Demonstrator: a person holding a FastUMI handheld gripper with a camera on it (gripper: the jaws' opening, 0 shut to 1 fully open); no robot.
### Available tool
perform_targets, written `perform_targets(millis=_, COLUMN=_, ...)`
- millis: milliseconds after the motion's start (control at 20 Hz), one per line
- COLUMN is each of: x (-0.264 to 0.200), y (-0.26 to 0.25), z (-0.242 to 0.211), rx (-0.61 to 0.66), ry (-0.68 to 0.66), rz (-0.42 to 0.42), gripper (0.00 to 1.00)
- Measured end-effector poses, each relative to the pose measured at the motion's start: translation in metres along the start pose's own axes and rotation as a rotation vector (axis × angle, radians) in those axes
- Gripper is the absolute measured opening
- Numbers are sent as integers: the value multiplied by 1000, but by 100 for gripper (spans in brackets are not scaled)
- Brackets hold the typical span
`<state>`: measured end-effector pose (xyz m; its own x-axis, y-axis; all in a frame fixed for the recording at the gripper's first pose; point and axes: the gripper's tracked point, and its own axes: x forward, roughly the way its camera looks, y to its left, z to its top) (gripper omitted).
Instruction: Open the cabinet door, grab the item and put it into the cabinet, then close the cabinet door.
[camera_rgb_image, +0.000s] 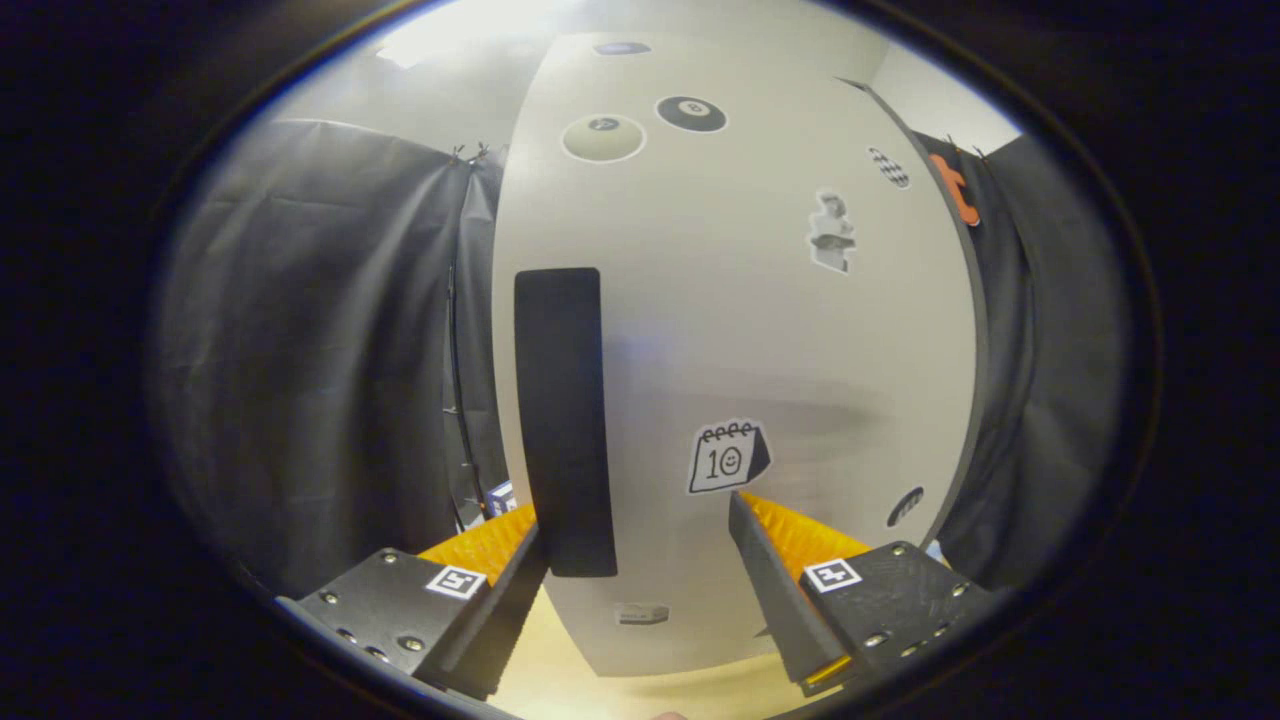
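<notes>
— Cabinet (740, 330) first: white, tall, shut as far as I can see, its door face close ahead of the gripper (637, 530) and set with stickers.

— Where does the handle (562, 420) sit on that door?

— Near the door's left edge, a long dark upright bar, running from about mid-height down toward the bottom.

— And the fingers against it?

— Spread wide apart, gripping nothing. The left finger (490, 545) is right beside the handle's lower end; whether it touches I cannot tell. The right finger (790, 540) is well off to the handle's right, in front of the bare door.

— Stickers?

— A calendar sticker (728, 457) right of the handle, just above the right finger's tip. Two billiard-ball stickers, one pale (603, 137) and one black (691, 113), high above the handle.

— The item to go in?

— A small box (499, 497) peeks out left of the handle, past the cabinet's edge, by the left finger; too small to say what it is.

— Underneath?

— Pale table (590, 690) below the cabinet's foot.
</notes>
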<state>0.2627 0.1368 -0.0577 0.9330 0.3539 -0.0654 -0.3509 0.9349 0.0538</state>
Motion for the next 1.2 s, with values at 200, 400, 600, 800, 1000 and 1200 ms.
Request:
perform_targets(millis=200, x=30, y=3, z=3, rx=2, ry=-17, rz=-49, gripper=100)
perform_targets(millis=400, x=42, y=4, z=2, rx=17, ry=-41, rz=-114, gripper=100)
perform_targets(millis=600, x=42, y=6, z=5, rx=19, ry=-61, rz=-155, gripper=100)
perform_targets(millis=800, x=42, y=6, z=5, rx=17, ry=-65, rz=-177, gripper=100)
perform_targets(millis=1000, x=44, y=5, z=5, rx=18, ry=-63, rz=-178, gripper=100)
perform_targets(millis=1200, x=31, y=9, z=0, rx=68, ry=-14, rz=-144, gripper=100)
